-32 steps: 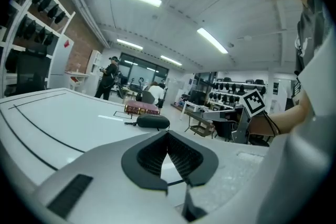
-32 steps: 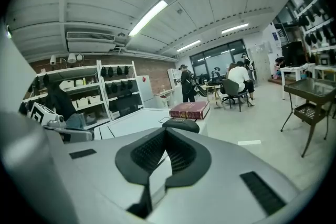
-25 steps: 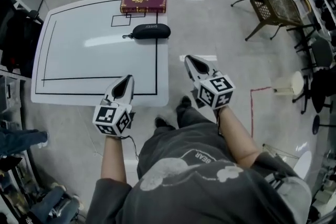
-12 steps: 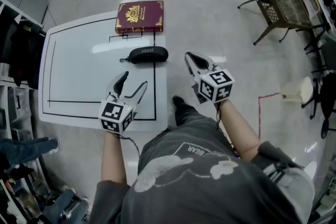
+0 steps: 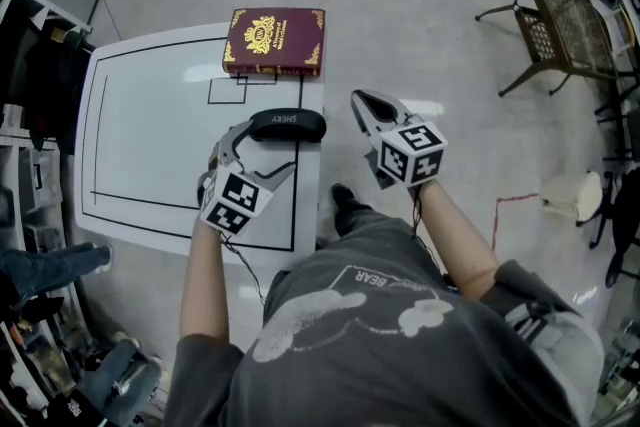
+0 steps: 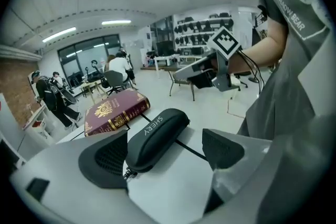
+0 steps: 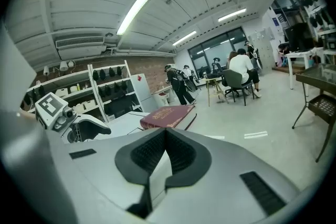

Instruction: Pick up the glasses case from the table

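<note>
Since 1 second ago your left gripper (image 5: 264, 149) has come forward over the white table (image 5: 150, 135) to the glasses case (image 5: 288, 124), and its 2 fingers, pressed together back then, are now spread and opening wider. Only the near, zip-pull end of the case sits between them. It lies hard against the left finger, whether touching I cannot tell, with clear tabletop between it and the right finger. The rest of the case runs out past the fingertips on a slant. Beyond that far end lies the maroon book (image 5: 273, 41), well clear of the fingers. Your right gripper (image 5: 368, 105) has also come forward. It hangs off the table, out beyond the left gripper's right finger, its 2 fingers pressed together on nothing.

Risks, as I judge them: close now and you pinch just the rounded tip, so the smooth shell may squirt out or swing. The left finger, being so close, may shove the case first, and the table edge is near on that right-finger side, so a nudge could send it off
</note>
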